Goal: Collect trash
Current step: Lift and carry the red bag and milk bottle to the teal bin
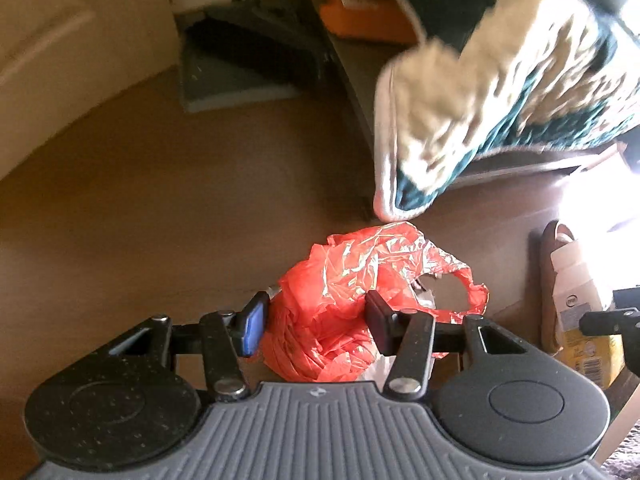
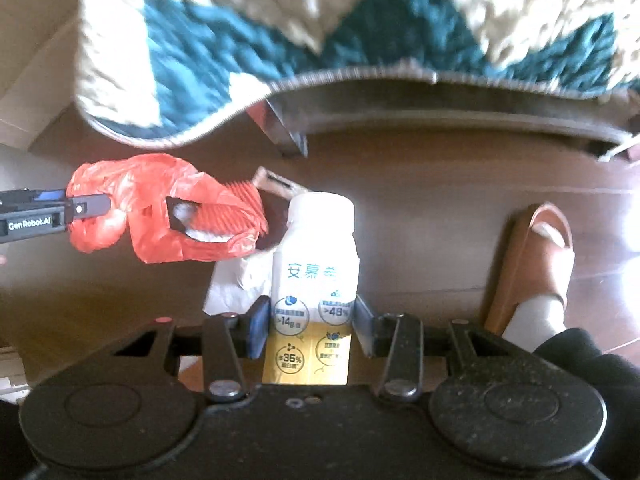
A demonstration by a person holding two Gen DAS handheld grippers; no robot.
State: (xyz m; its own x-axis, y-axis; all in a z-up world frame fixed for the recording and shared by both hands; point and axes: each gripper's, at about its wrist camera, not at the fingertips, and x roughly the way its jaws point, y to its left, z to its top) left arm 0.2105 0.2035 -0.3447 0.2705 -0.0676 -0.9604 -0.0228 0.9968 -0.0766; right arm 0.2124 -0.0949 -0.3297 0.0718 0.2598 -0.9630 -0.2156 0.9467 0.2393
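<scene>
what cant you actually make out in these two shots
- Red plastic bag, left wrist view: contents hidden by its crumpled folds.
- White bottle, right wrist view: base hidden behind the right hand-held gripper.
- Teal and cream blanket, both views: blurred, cut off by the top edge.
- Sandal: wearer cropped out.

Both cams ride the grippers, pointing steeply down at the brown wooden floor (image 1: 140, 184) from close up. Both catch the crumpled orange plastic bag (image 1: 352, 280), the white-and-yellow plastic bottle (image 2: 314, 280) and the teal-and-cream quilted blanket (image 2: 280, 32).
</scene>
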